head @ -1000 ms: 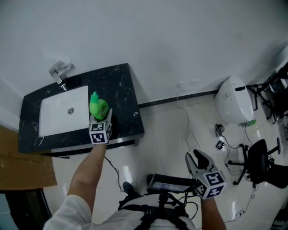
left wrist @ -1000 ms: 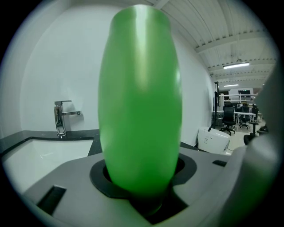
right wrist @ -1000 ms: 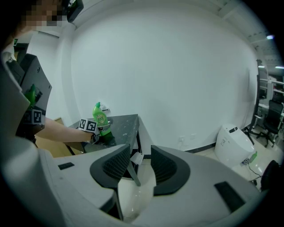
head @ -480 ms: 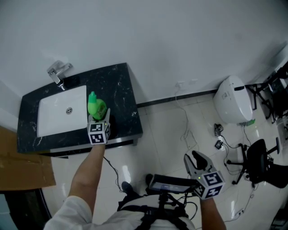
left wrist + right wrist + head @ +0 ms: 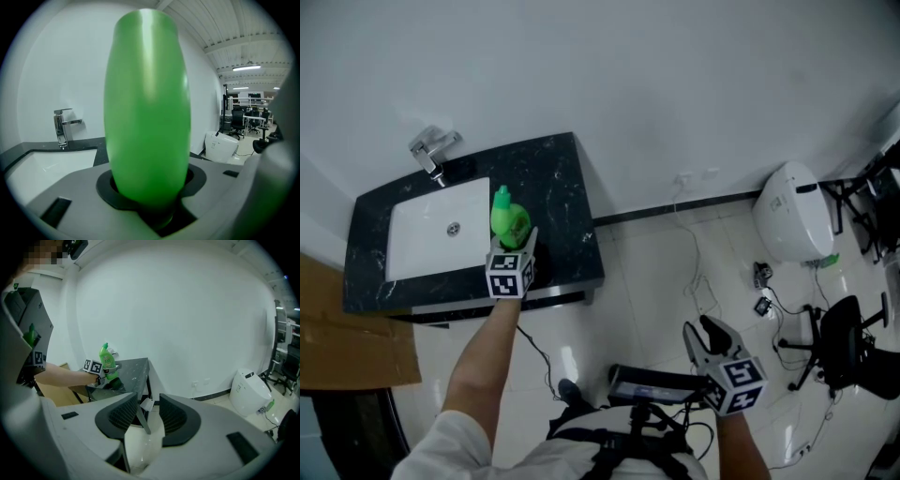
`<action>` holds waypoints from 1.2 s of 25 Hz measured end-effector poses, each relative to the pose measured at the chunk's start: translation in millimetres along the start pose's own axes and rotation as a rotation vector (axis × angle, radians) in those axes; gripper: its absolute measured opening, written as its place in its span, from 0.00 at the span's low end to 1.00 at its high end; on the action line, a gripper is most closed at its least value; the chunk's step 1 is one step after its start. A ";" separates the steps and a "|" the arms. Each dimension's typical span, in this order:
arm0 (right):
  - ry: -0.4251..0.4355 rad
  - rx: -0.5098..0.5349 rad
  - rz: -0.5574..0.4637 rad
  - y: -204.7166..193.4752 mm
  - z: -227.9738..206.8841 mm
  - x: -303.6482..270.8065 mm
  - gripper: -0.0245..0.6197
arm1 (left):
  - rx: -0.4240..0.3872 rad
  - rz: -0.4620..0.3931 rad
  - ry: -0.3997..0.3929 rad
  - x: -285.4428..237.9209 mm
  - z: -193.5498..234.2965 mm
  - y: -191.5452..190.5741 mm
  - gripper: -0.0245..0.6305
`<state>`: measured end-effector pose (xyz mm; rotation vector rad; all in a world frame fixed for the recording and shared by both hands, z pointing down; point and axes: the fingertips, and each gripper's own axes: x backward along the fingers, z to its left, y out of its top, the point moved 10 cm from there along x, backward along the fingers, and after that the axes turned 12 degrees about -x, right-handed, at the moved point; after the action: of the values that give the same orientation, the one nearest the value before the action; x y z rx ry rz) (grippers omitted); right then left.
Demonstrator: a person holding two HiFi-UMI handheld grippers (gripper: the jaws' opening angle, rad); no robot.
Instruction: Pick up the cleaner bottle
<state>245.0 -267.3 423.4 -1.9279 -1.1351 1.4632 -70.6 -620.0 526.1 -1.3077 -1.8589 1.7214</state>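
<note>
White wall and pale tiled floor fill the head view. A black marble countertop [image 5: 567, 183] stands against the wall, with a white basin [image 5: 422, 248] set in it and a chrome faucet [image 5: 431, 150] behind. I record the green cleaner bottle [image 5: 508, 220] upright on the countertop, just right of the basin. The left gripper [image 5: 517, 242] reaches it from the counter's front edge, arm outstretched. The right gripper [image 5: 703, 330] hangs low over the floor, well apart from the counter. A white rounded appliance [image 5: 792, 220] and a black office chair [image 5: 839, 342] stand at the right, and cardboard [image 5: 352, 347] lies at the left.

Left gripper view: the bottle's body fills the middle, seated in the curved black pads on both sides. The jaws have just been closing and now clamp the bottle. Faucet and basin show to its left. I cannot tell whether the bottle's base is clear of the stone.

Right gripper view: the jaws stand apart with nothing held between them, so this gripper is released. Far off, the bottle stands upright at the counter with the left gripper around its lower part.
</note>
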 end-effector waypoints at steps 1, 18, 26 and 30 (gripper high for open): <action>0.004 0.000 -0.001 0.1 0.0 -0.2 0.25 | 0.002 -0.001 -0.001 1.6 1.0 2.5 0.31; 0.064 0.011 -0.045 -0.5 9.1 6.2 0.25 | -0.004 0.015 -0.012 33.8 19.0 46.3 0.31; 0.089 0.013 -0.065 -4.4 13.9 11.8 0.25 | 0.007 -0.004 -0.010 54.0 28.4 72.5 0.31; 0.109 0.020 -0.071 -5.7 17.2 12.0 0.25 | -0.004 -0.017 -0.011 67.0 33.1 87.7 0.31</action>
<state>228.1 -256.3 415.5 -1.9092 -1.1233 1.3117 -95.2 -601.4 415.1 -1.2826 -1.8754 1.7200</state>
